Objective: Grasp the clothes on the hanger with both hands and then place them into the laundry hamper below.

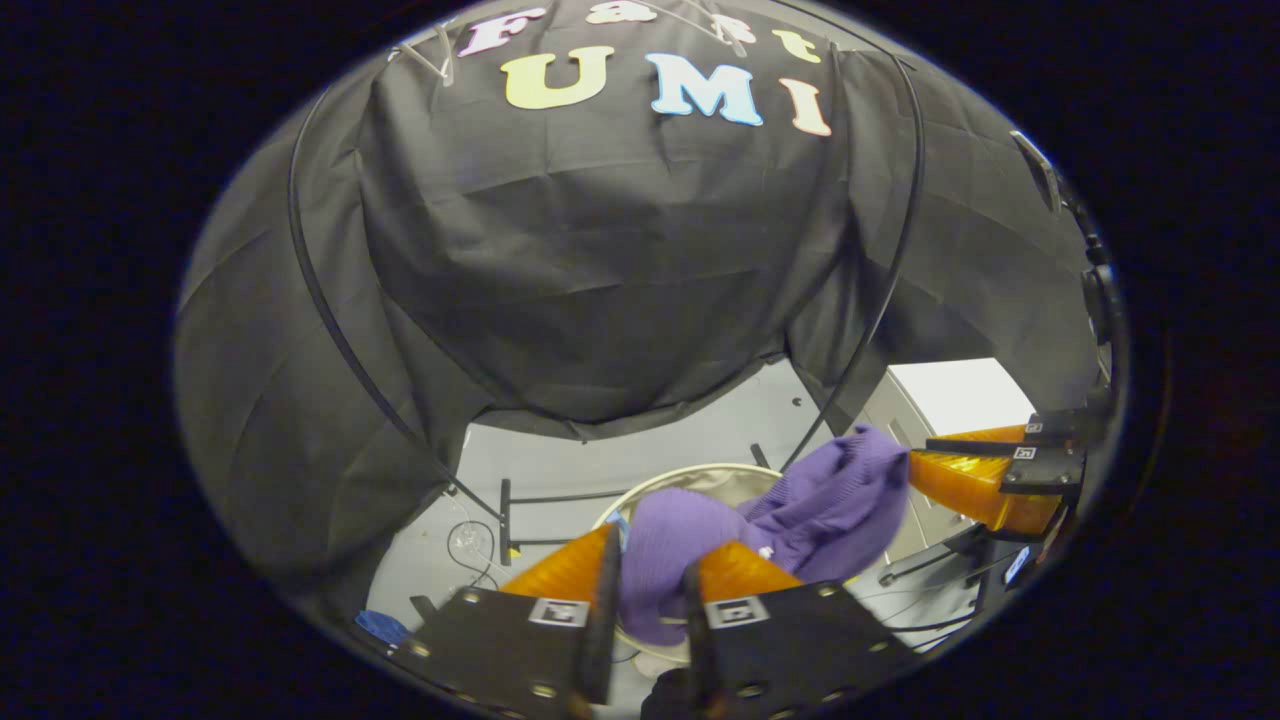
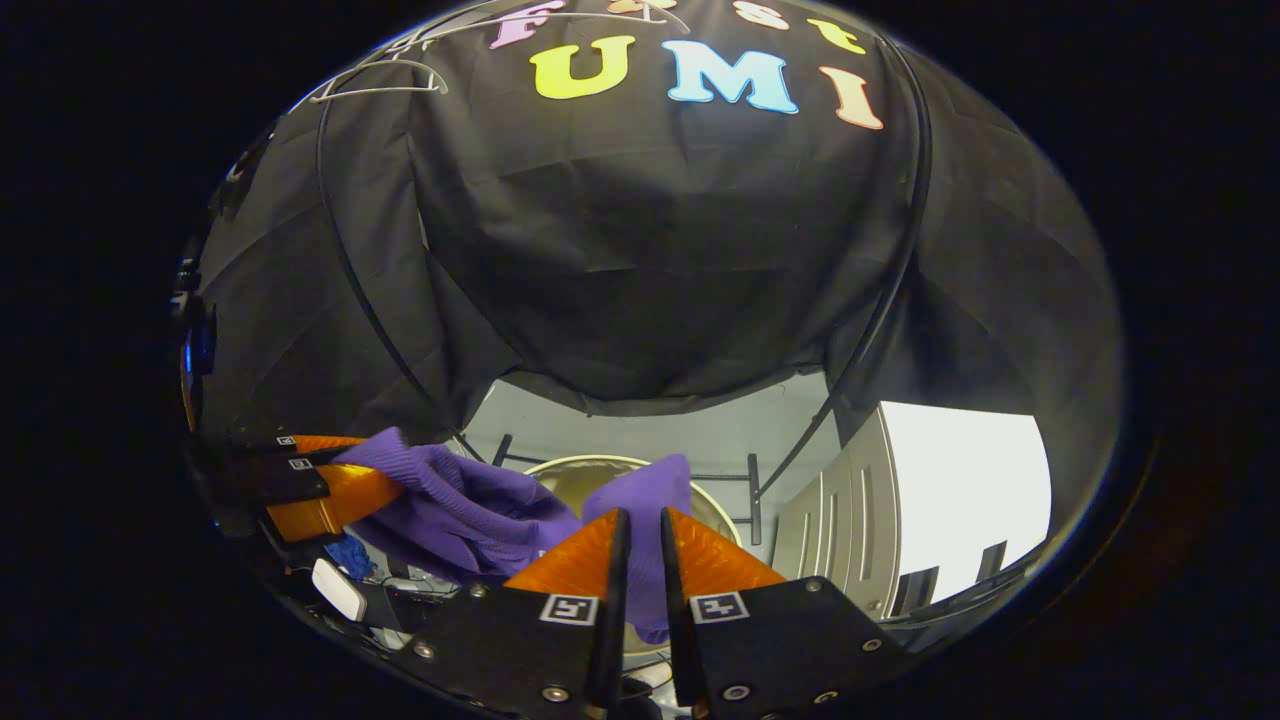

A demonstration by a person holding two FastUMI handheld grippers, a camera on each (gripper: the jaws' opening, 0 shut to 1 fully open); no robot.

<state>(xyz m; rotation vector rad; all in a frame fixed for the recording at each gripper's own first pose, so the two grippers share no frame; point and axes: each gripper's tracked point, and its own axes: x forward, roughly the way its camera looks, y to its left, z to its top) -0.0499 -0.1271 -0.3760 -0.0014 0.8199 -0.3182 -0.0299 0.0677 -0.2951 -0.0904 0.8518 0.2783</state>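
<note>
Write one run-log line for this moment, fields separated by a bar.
left gripper: shut on purple knitted garment | right gripper: shut on garment | garment: held above round cream-rimmed laundry hamper | step: release pending

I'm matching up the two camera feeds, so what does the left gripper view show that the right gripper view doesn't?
Left gripper view: a blue scrap on the floor and thin cables by the rack's foot. Right gripper view: a small white device low at the left and a brighter white panel. Both share the purple garment stretched between the left gripper and the right gripper, each shut on it, above the round laundry hamper, with an empty hanger high on the rack.
</note>
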